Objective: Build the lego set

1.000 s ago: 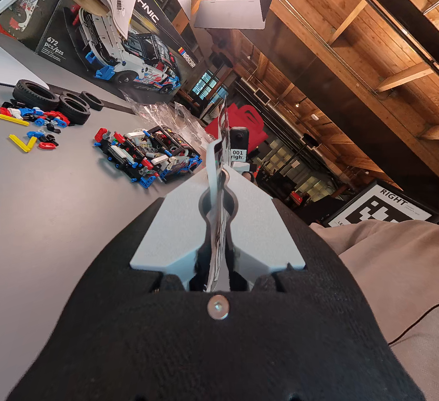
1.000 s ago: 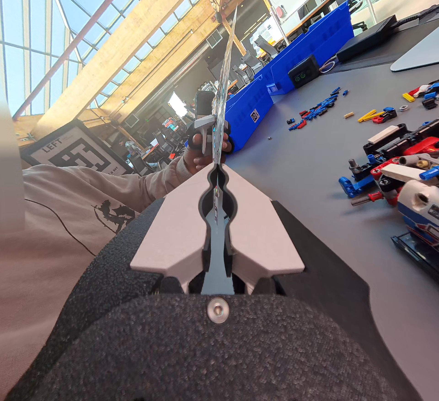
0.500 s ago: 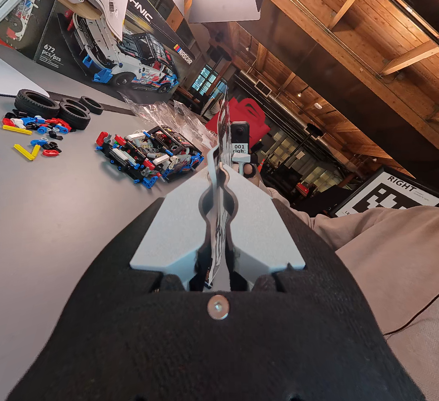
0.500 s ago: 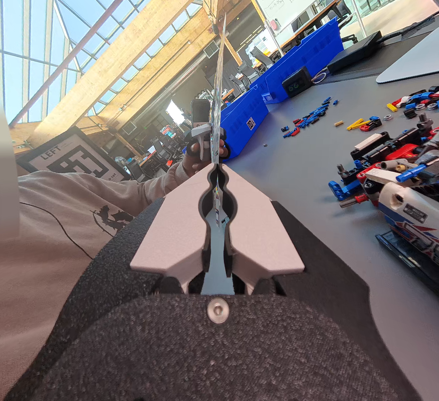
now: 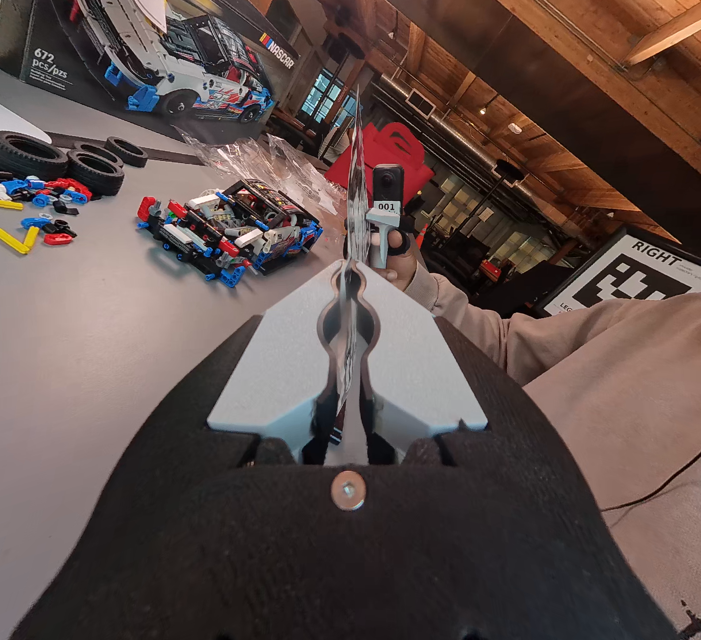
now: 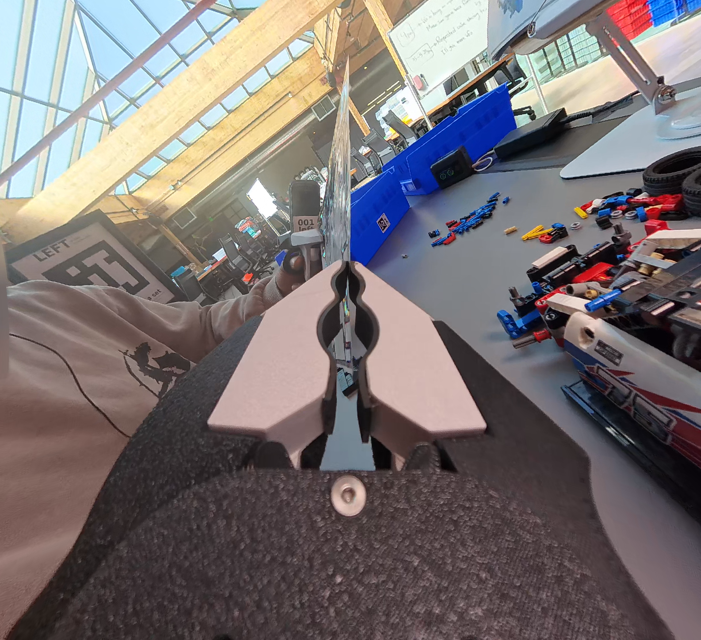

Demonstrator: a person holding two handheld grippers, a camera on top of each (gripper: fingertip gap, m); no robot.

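Between both grippers' fingers sits one thin sheet (image 5: 356,182): left gripper (image 5: 349,265) and right gripper (image 6: 347,265) each pinch an end, probably keeping it flat above the car (image 5: 231,227).

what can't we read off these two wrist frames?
- Thin sheet clamped in both tongs: edge-on in both wrist views, so its printed face is unreadable.
- Left tongs and right tongs: the contact is hidden between the fingers.
- Lego car: cut by the right edge in the right wrist view.
- Loose lego pieces: too small to identify.
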